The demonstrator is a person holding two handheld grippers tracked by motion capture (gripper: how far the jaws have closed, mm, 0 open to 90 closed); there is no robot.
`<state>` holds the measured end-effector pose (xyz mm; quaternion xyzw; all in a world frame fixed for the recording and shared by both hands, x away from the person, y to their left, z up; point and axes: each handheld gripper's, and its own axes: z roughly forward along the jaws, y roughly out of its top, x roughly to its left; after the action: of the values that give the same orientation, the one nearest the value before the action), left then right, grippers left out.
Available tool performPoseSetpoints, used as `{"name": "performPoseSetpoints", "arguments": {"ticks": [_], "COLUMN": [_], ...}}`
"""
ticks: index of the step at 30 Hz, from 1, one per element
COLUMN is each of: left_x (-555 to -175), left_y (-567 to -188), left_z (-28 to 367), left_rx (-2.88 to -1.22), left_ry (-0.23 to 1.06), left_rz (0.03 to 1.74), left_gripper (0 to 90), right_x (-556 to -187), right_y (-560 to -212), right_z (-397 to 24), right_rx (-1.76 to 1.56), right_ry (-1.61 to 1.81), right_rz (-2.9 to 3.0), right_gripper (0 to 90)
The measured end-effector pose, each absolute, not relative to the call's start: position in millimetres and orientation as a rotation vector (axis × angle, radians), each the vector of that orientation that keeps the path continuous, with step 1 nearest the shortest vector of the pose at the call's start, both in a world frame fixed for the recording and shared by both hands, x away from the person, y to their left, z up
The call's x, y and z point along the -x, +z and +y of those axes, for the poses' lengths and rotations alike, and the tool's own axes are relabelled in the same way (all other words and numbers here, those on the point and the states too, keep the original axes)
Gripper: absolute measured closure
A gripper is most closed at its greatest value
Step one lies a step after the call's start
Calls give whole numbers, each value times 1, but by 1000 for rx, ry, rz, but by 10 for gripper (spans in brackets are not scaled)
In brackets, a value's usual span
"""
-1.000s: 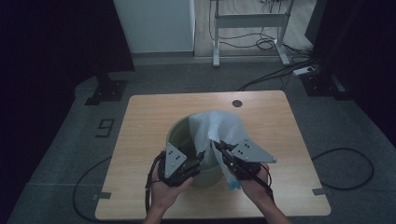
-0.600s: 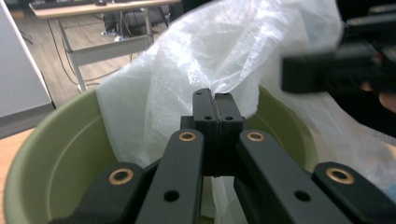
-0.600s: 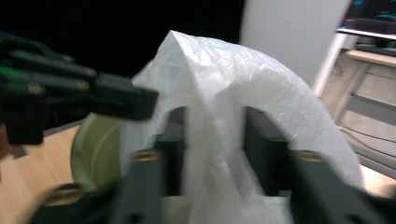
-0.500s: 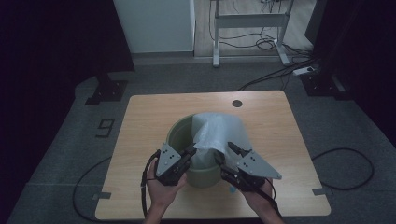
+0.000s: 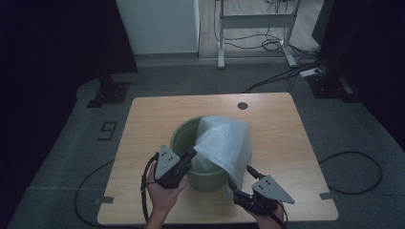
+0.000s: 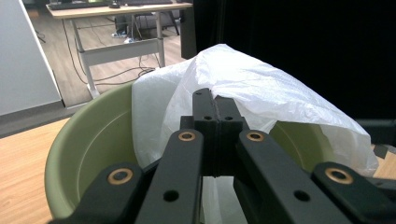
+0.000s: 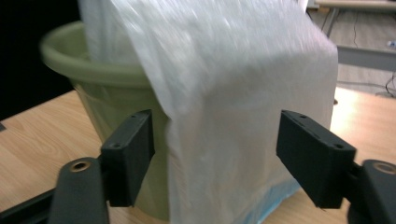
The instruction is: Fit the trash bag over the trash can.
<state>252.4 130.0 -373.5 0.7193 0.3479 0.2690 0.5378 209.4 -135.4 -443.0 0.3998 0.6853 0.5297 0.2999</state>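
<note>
here, in the lower middle of the high view, a green bin (image 5: 203, 160) stood on the wooden table (image 5: 148, 119) with a white plastic bag (image 5: 224, 145) half in it, part tucked inside and part draped over the rim on the right side of the frame. the left gripper (image 5: 190, 156) sat at the bin's near-left rim with its jaws pressed together on a fold of the bag; in the left gripper view the two black jaws met at the centre of the frame with the thin film bunched up over and around their tips (image 6: 217, 109), and the bin's green wall (image 6: 84, 149) curved away at the left. that pinch looked meant to anchor the liner at one point of the rim so it would not slide while the other side was worked. the right gripper (image 5: 232, 187) lay lower, near the bottom right of the high view, at the foot of the hanging sheet. its jaws had just been opening and stood wide apart, and in the right gripper view the draped bag (image 7: 233, 116) hung between them, blurred, without either pad pressing on it, the bin (image 7: 102, 88) behind at the upper left. judging by this, the loose skirt was being let down outside the bin, and the right gripper seemed poised to take a fresh hold lower on the film to pull it down over the rim.
</note>
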Motion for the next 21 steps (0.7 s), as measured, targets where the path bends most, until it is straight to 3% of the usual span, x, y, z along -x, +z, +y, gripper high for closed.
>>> {"name": "performPoseSetpoints", "arguments": {"ticks": [3, 8, 15, 19, 21], "left_x": [-252, -250, -249, -249, -248], "left_y": [-373, -372, -371, -371, -371], "left_z": [131, 136, 144, 151, 157], "left_rx": [-1703, -1699, -1687, -1671, -1660], "left_ry": [638, 637, 638, 632, 627], "left_rz": [828, 828, 833, 844, 852], "left_gripper": [896, 896, 896, 896, 895], "right_x": [-213, -216, -218, -220, -223], "right_y": [-447, -450, -450, -447, -443], "right_z": [-137, -145, -161, -168, -173], "right_rx": [-1078, -1119, -1180, -1177, -1163], "right_ry": [1387, 1350, 1328, 1340, 1368], "right_rz": [1809, 1775, 1747, 1737, 1731], "right_gripper": [300, 404, 418, 513, 613]}}
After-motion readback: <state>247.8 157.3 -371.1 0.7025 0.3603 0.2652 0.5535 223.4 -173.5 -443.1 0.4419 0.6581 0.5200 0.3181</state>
